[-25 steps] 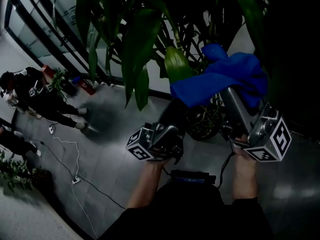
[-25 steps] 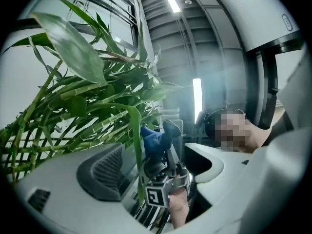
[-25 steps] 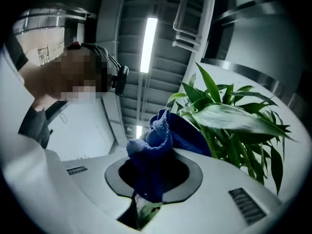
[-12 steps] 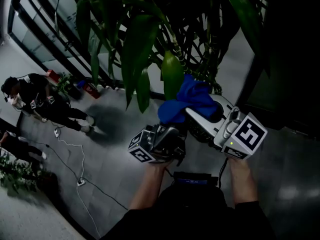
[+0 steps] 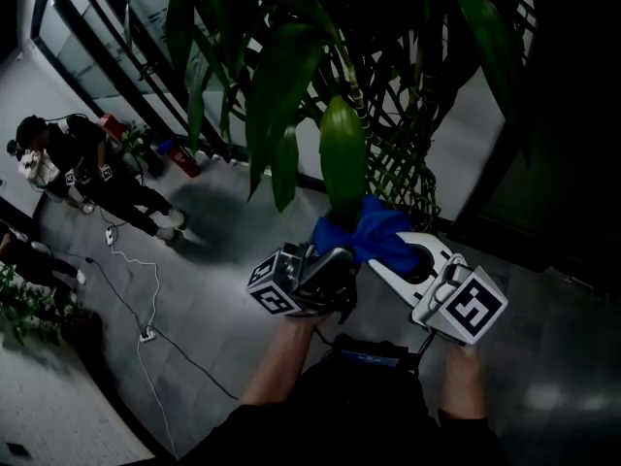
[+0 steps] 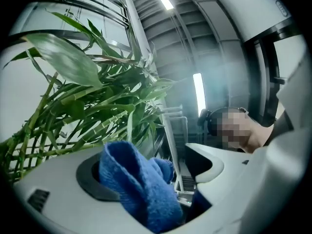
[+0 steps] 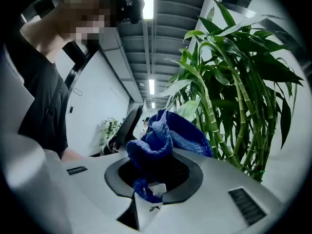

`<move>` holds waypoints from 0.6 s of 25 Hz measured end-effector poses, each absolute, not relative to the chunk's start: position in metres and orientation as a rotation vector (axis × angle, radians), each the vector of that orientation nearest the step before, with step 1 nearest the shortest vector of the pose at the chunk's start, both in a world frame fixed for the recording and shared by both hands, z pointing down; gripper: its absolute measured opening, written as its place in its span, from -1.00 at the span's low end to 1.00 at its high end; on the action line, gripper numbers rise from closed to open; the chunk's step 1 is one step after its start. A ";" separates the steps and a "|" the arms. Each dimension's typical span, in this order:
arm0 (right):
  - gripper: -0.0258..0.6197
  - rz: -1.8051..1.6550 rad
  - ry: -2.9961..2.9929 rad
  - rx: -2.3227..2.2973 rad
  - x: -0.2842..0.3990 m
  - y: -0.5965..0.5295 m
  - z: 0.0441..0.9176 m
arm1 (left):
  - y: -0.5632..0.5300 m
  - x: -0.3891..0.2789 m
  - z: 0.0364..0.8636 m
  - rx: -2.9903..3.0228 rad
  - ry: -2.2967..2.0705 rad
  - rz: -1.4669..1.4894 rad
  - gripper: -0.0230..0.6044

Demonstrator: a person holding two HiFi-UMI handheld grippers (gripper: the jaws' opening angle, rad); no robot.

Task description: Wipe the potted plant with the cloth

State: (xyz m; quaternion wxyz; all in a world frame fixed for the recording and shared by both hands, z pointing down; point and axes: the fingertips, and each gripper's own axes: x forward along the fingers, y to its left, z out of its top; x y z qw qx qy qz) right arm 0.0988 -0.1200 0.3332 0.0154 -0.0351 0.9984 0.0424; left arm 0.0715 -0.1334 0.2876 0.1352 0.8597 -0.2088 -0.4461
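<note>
The potted plant (image 5: 281,76) fills the top of the head view, and one broad leaf (image 5: 342,158) hangs just above the blue cloth (image 5: 364,229). My right gripper (image 5: 380,252) is shut on the bunched cloth (image 7: 161,135), whose folds stick up from the closed jaws (image 7: 146,199). My left gripper (image 5: 340,257) points up and right, its tips at the cloth. In the left gripper view its jaws stand apart (image 6: 180,179) with the cloth (image 6: 131,179) draped in the gap. Bamboo-like stalks (image 7: 234,91) rise beyond.
People (image 5: 68,163) stand on the grey floor at the left, near a cable (image 5: 146,299) and a small plant (image 5: 29,318). A dark-framed glass wall (image 5: 107,47) runs behind the plant. A dark panel (image 5: 572,163) stands at the right.
My right gripper has swung the cloth down and left, from up among the leaves to the left gripper's tips. The left gripper has hardly moved.
</note>
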 end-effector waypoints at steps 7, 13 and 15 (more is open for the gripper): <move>-0.65 0.021 3.002 -0.098 0.139 -0.129 0.332 | -0.129 0.055 0.311 2.441 -0.812 -1.280 0.35; -0.65 -0.004 2.835 -0.055 0.172 -0.129 0.299 | -0.105 0.034 0.313 2.401 -0.940 -1.302 0.35; -0.65 -0.014 2.769 -0.049 0.178 -0.137 0.288 | -0.102 0.030 0.304 2.431 -0.962 -1.299 0.35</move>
